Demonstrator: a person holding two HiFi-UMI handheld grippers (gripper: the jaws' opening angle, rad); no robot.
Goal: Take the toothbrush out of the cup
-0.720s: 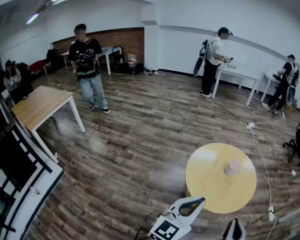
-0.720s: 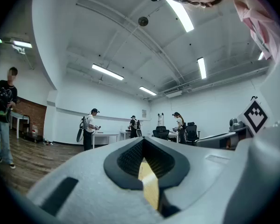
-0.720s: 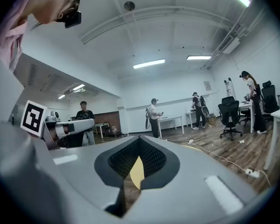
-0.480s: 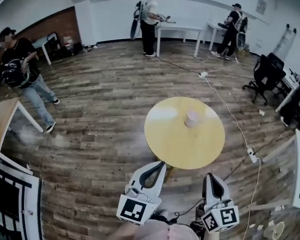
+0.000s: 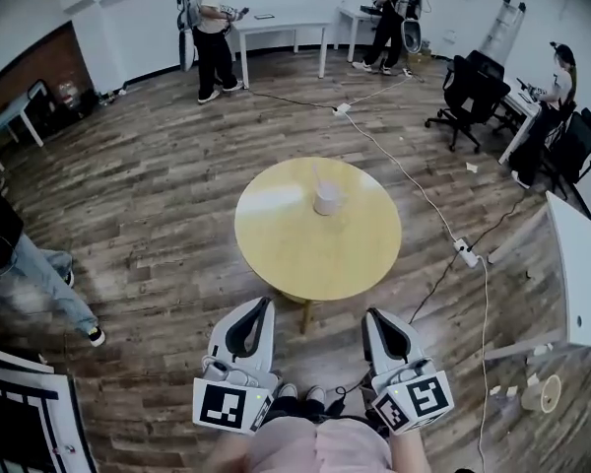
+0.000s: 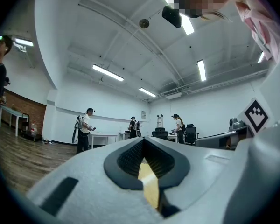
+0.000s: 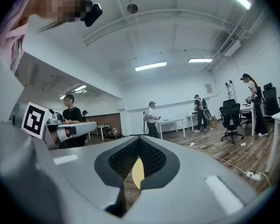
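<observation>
A white cup [image 5: 326, 199] stands near the middle of a round yellow table [image 5: 295, 254] in the head view. It is too small to tell whether a toothbrush is in it. My left gripper [image 5: 266, 304] and right gripper [image 5: 370, 314] are held level side by side at the bottom of that view. They stop short of the table's near edge, well away from the cup. Both are shut with nothing between the jaws. In the left gripper view the left gripper [image 6: 143, 139] shows a strip of the yellow table [image 6: 149, 183] through the gap behind its tips. The right gripper [image 7: 139, 138] shows the same in its own view.
A white cable with a power strip [image 5: 465, 252] runs over the wood floor right of the table. A white desk [image 5: 579, 274] stands at the right and office chairs [image 5: 470, 87] at the back right. A person [image 5: 20, 274] walks at the left; others stand at the far desks.
The head view has swung round, so the yellow table with the cup has shifted from lower right to centre. Both grippers now show fully at the bottom, side by side.
</observation>
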